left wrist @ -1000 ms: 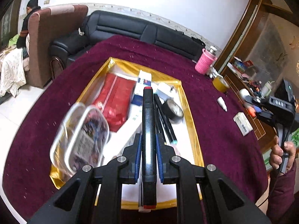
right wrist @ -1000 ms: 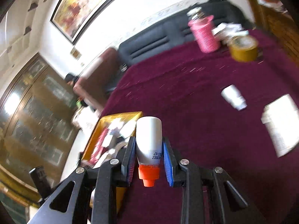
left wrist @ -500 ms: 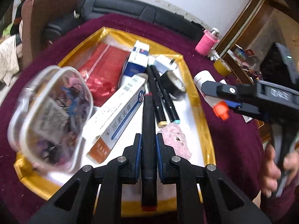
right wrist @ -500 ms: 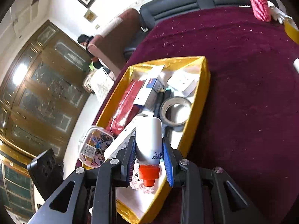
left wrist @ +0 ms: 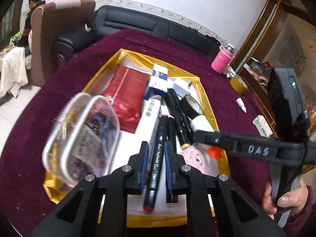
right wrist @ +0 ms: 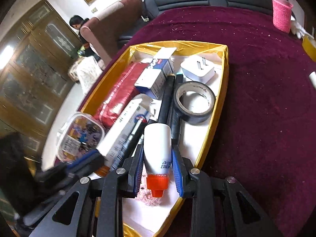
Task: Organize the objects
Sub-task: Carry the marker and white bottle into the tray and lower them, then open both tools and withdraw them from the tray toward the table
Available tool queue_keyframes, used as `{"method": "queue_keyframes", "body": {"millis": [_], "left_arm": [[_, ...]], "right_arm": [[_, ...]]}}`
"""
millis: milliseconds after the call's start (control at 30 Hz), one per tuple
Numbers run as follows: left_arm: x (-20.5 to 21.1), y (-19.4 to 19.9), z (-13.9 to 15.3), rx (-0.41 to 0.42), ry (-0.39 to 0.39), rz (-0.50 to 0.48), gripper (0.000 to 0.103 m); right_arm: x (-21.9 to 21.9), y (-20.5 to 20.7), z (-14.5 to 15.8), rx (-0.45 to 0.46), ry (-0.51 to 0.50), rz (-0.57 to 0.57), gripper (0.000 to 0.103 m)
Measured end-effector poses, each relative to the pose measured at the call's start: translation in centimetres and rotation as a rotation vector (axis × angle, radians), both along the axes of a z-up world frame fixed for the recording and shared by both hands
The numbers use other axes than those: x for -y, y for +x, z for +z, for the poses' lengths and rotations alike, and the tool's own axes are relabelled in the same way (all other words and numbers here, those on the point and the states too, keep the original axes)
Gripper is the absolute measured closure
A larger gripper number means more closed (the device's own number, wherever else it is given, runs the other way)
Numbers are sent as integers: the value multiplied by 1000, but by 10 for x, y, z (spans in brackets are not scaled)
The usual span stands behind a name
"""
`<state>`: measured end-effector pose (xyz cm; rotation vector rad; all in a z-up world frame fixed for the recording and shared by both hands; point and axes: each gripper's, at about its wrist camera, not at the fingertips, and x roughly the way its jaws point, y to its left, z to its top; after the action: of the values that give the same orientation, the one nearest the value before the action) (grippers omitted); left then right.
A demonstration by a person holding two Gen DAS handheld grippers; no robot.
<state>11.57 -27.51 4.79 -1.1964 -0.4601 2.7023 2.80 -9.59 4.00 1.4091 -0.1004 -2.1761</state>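
A gold-rimmed tray (left wrist: pixel 207 102) with a white floor lies on the maroon cloth. My left gripper (left wrist: pixel 156 146) is shut on a black marker (left wrist: pixel 155 169) with a red cap, held low over the tray's near end. My right gripper (right wrist: pixel 158 148) is shut on a white bottle (right wrist: pixel 157 142) with an orange cap, above the tray's (right wrist: pixel 225 75) right side. In the left wrist view that bottle (left wrist: pixel 201 124) hangs over the black tape roll (left wrist: pixel 191 104). Also in the tray are black markers (left wrist: pixel 177 114), a red pouch (left wrist: pixel 128 90), boxes and a clear container (left wrist: pixel 83 136).
On the cloth right of the tray stand a pink-sleeved flask (left wrist: pixel 222 59), a yellow tape roll (left wrist: pixel 238 84), a small white bottle (left wrist: pixel 241 104) and a white box (left wrist: pixel 262 125). A white plug (right wrist: pixel 197 69) lies at the tray's far end. A person sits far left beyond the sofa.
My right gripper has swung left and down from over the bare cloth to above the tray, still holding the white bottle. My left gripper keeps the marker over the tray's near end.
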Motion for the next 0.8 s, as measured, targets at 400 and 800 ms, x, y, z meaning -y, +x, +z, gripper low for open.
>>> {"method": "queue_keyframes", "body": {"millis": [400, 800], "left_arm": [[9, 13, 22, -84, -127, 116, 41], [-1, 28, 48, -148, -265, 173, 11]], "right_arm": [[18, 21, -6, -82, 153, -10, 72], [15, 21, -2, -113, 116, 2, 55]]}}
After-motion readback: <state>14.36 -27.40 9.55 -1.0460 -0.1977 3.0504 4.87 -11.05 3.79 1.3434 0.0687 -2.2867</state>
